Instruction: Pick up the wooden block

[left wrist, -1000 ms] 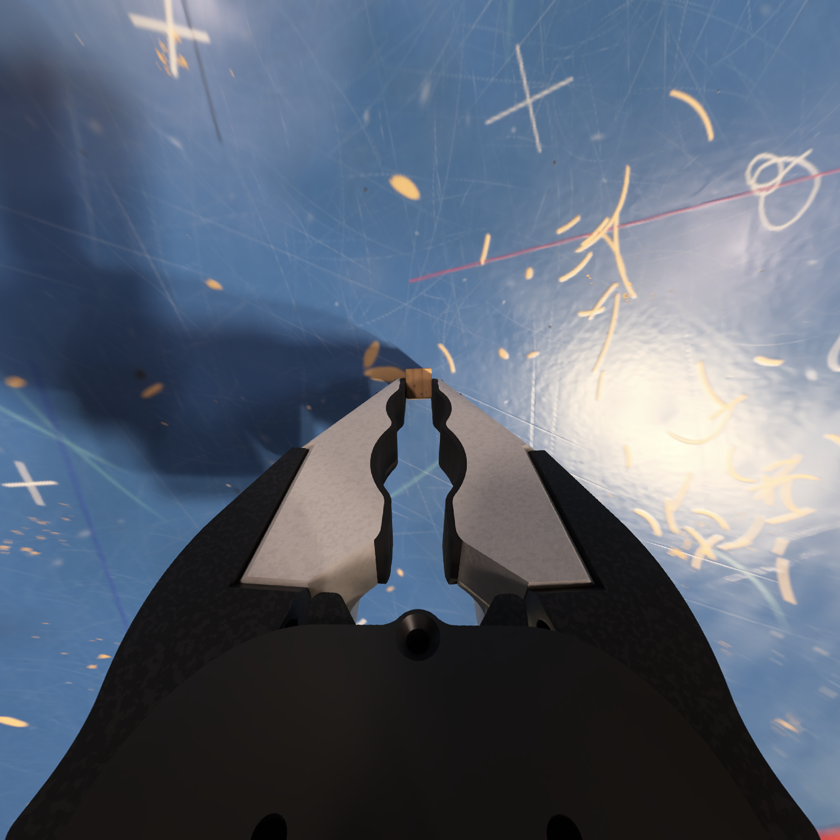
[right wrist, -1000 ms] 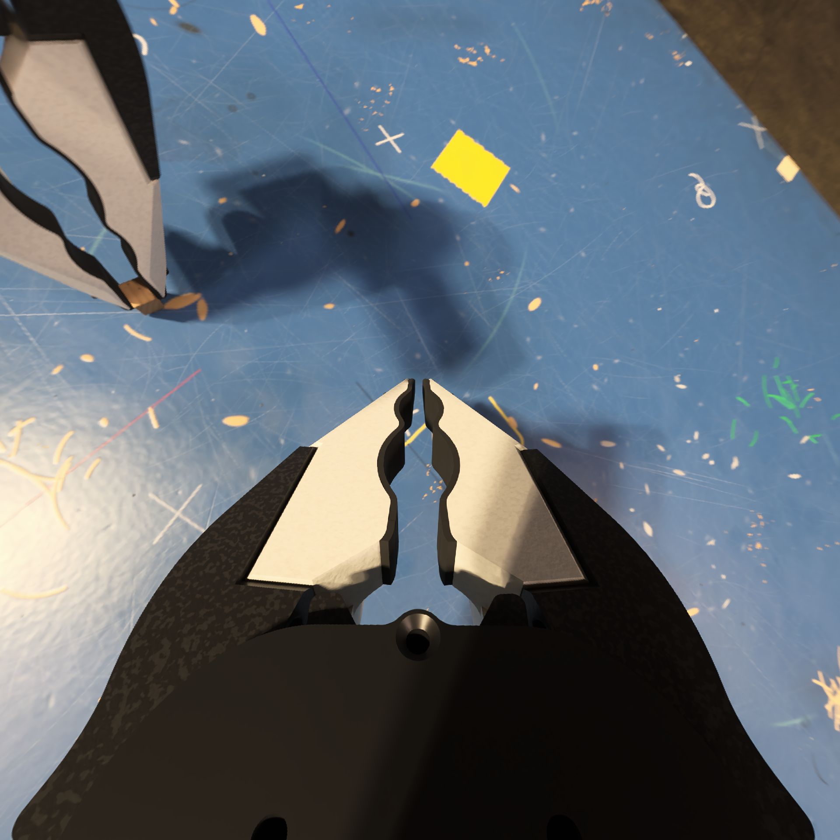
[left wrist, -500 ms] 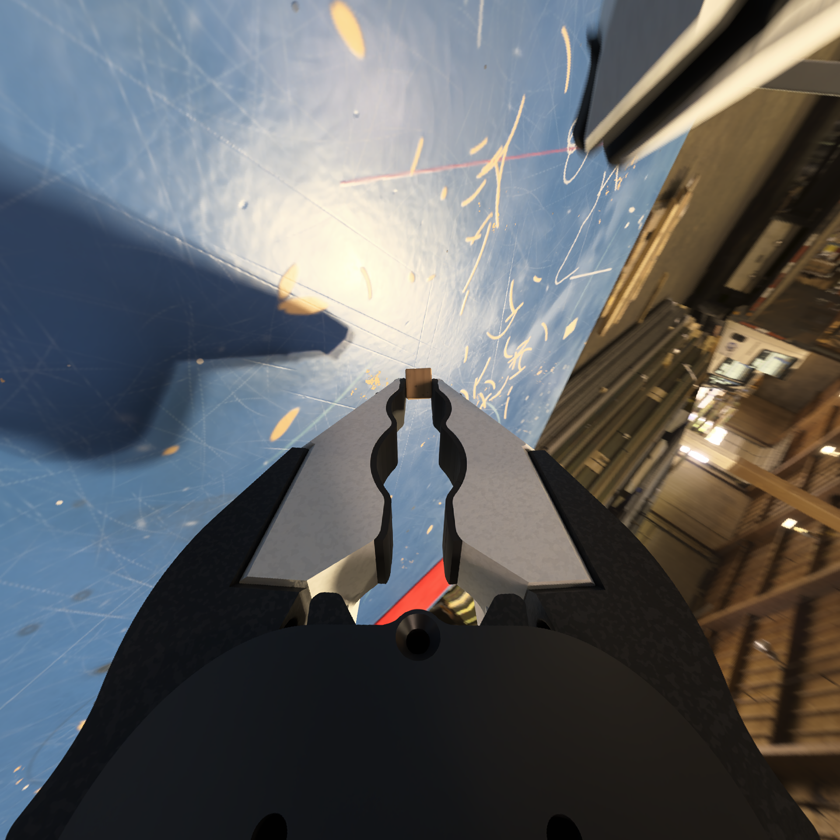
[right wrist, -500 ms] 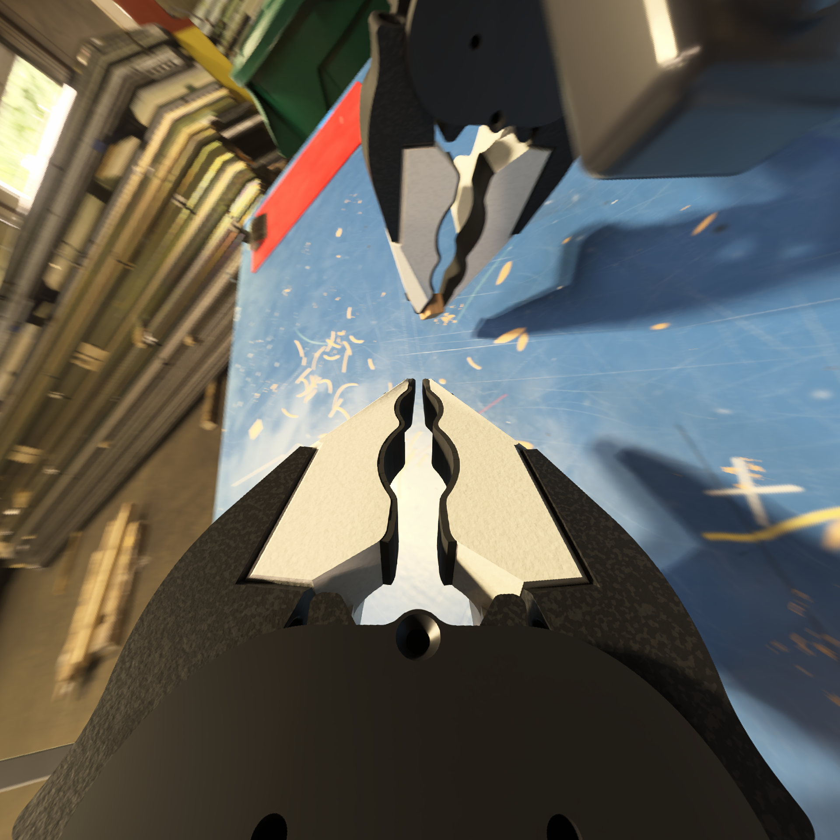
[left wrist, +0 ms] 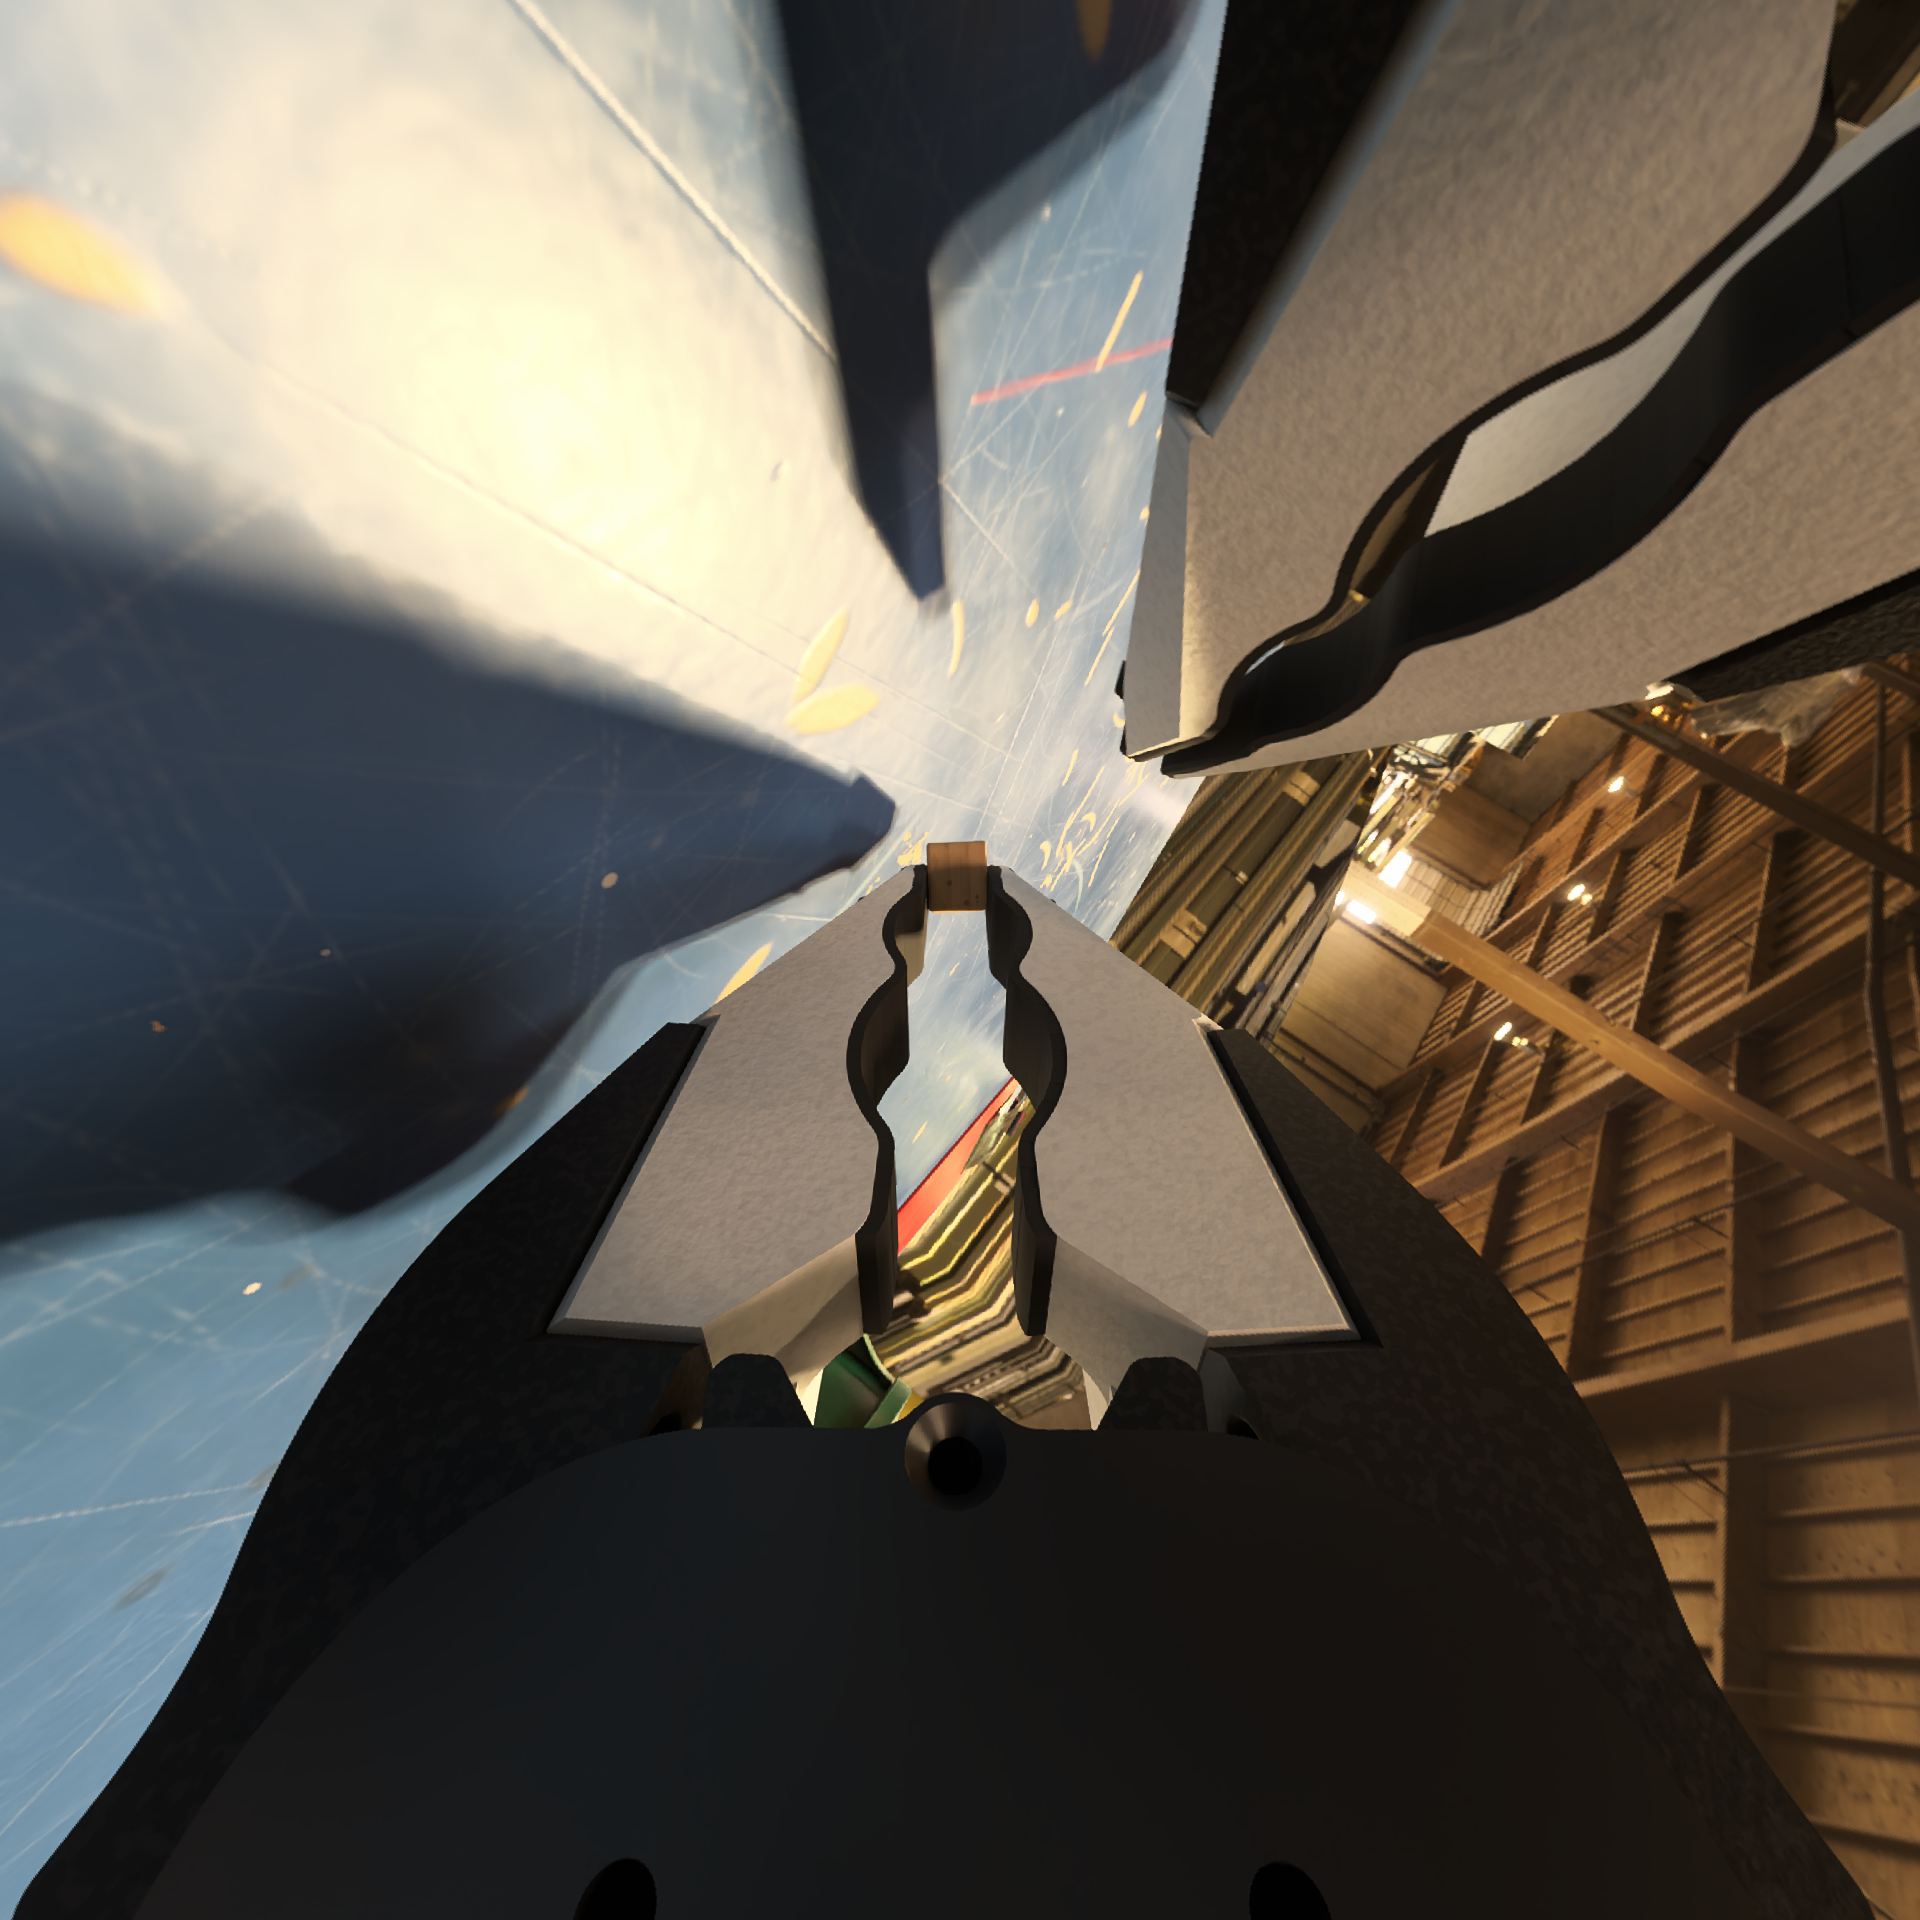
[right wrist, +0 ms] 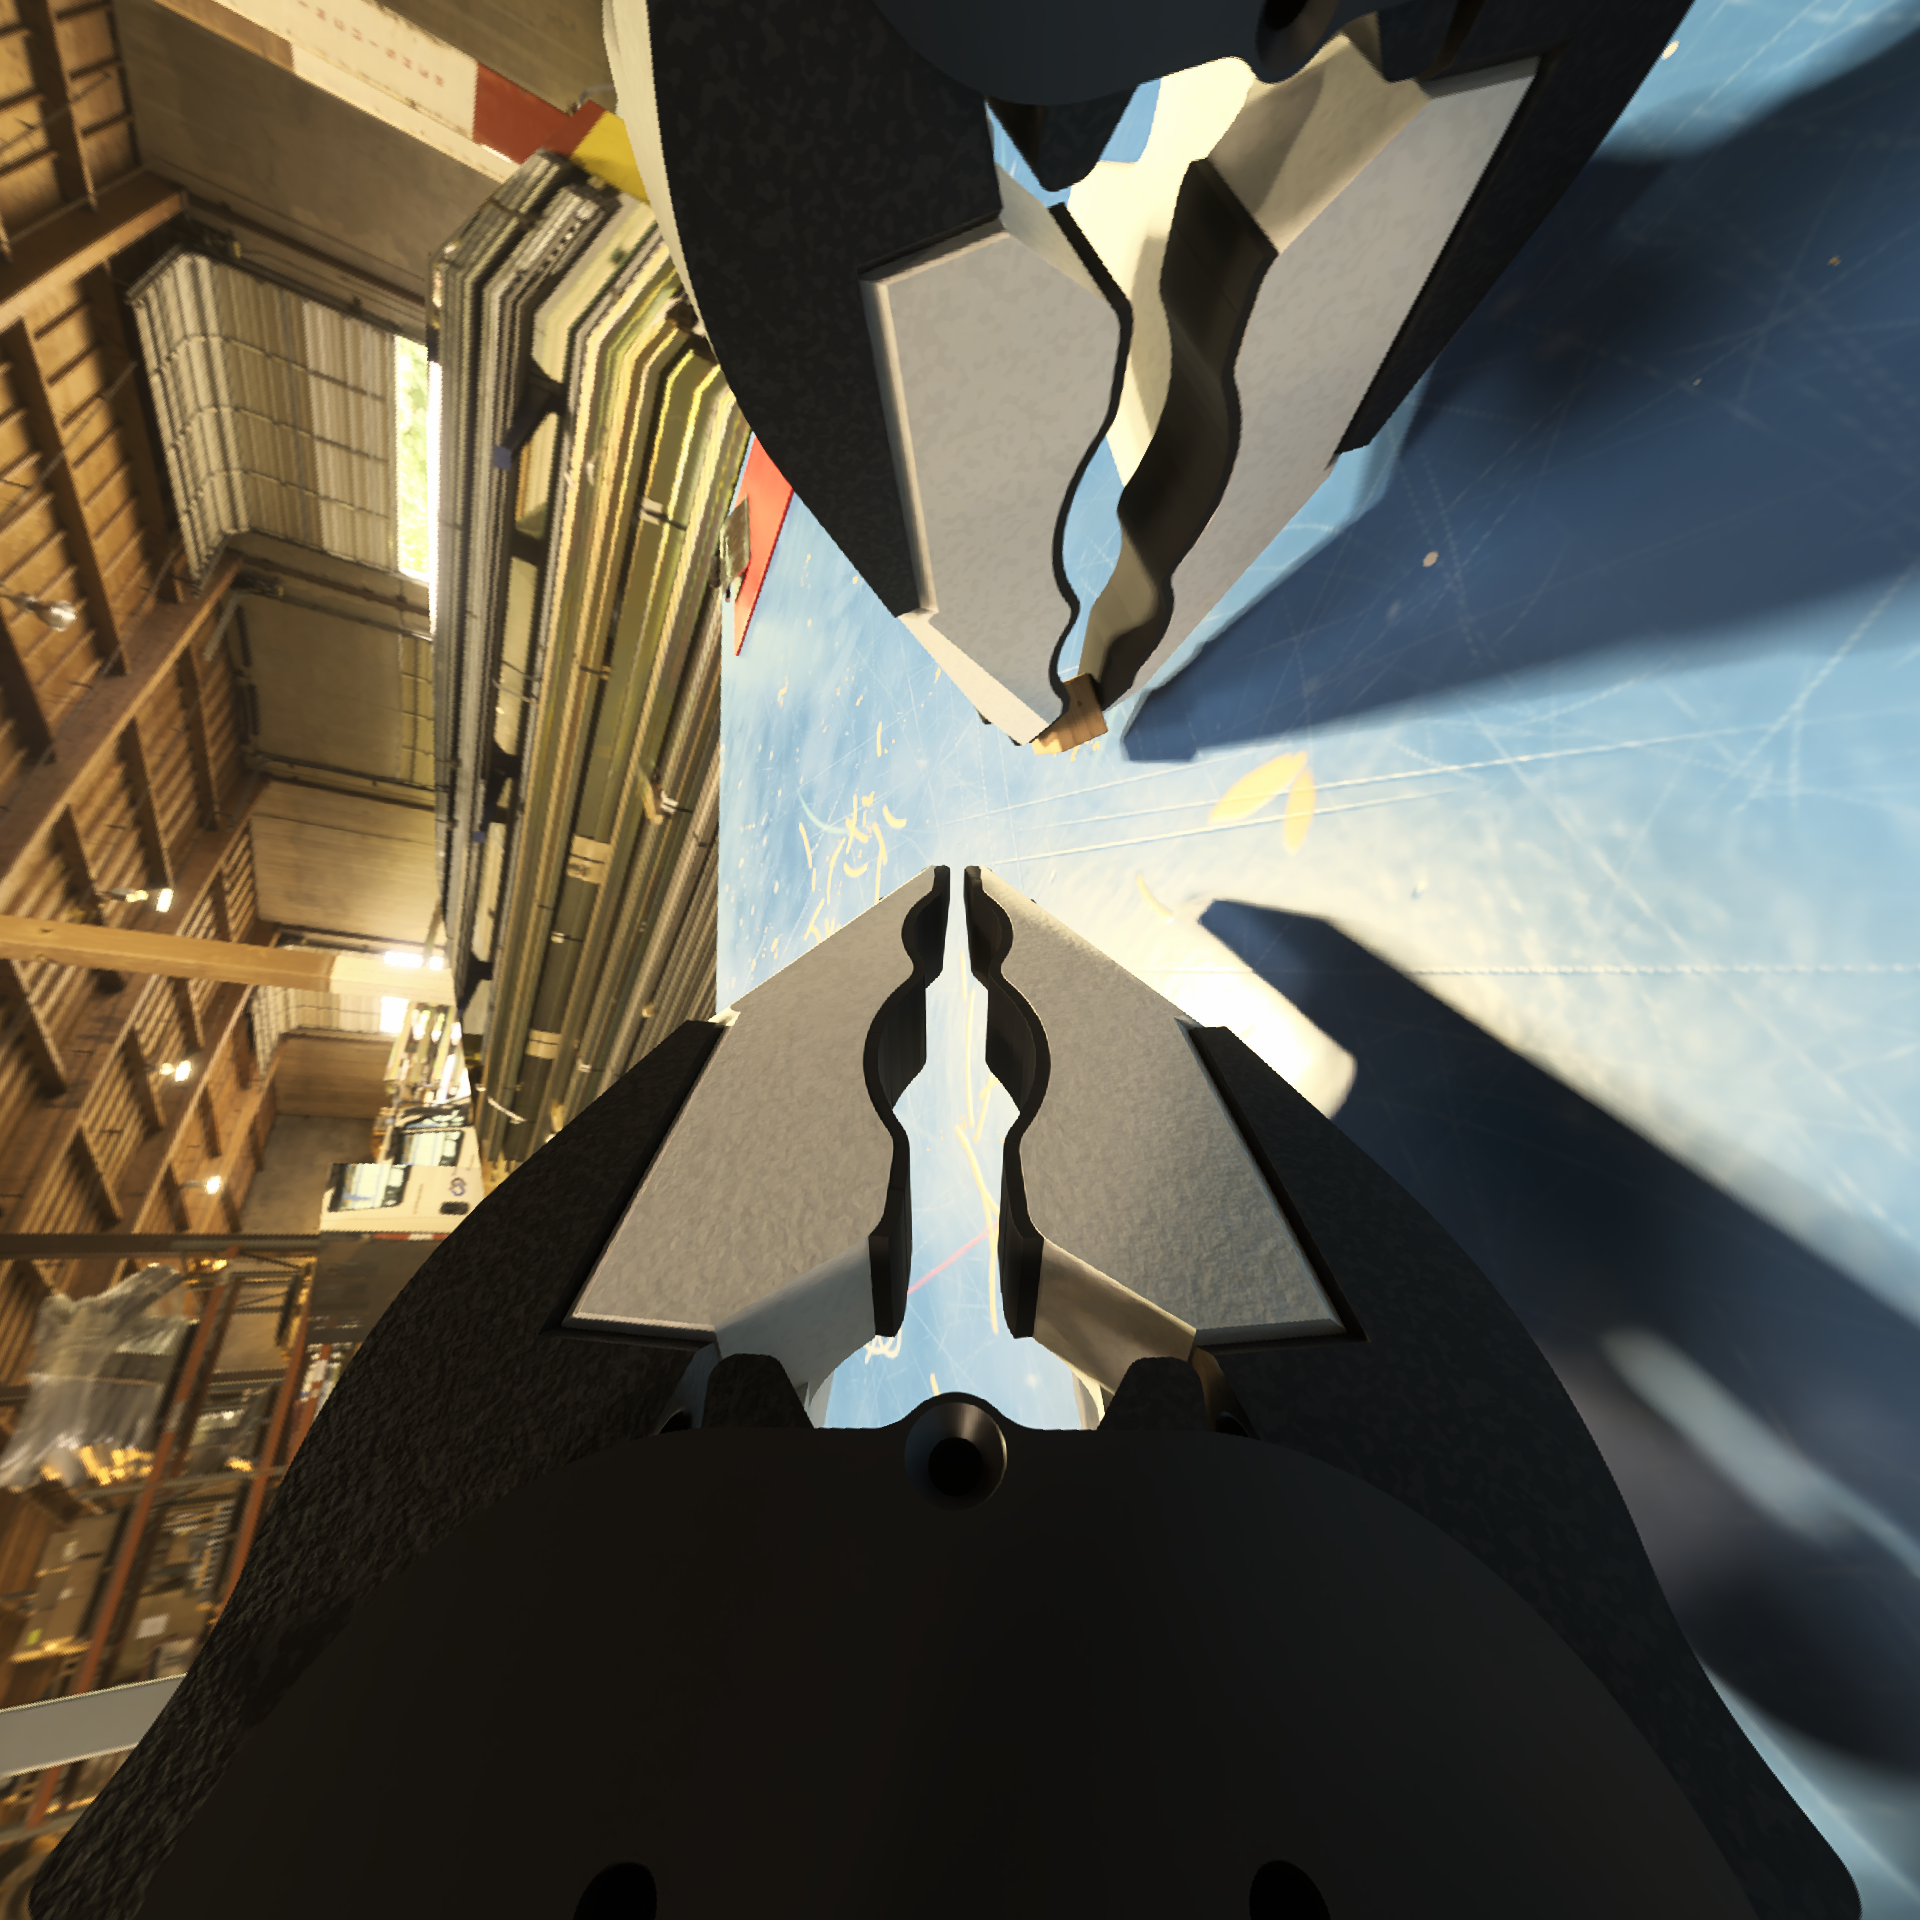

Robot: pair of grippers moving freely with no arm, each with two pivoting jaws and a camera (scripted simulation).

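Writing on scratched blue tabletop (left wrist: 436, 416): pale scribbles and one red line at 1 o'clock in left wrist view, none legible. Small square tan wooden block (left wrist: 956, 876) sits pinched at very fingertips of black-bodied, grey-padded left gripper (left wrist: 956, 894), clear of tabletop; right wrist view shows same block (right wrist: 1076, 715) at 12 o'clock, clamped in left gripper (right wrist: 1070, 712). Matching right gripper (right wrist: 957, 883) holds nothing, jaws nearly together with slim gap, tips near block, not touching.
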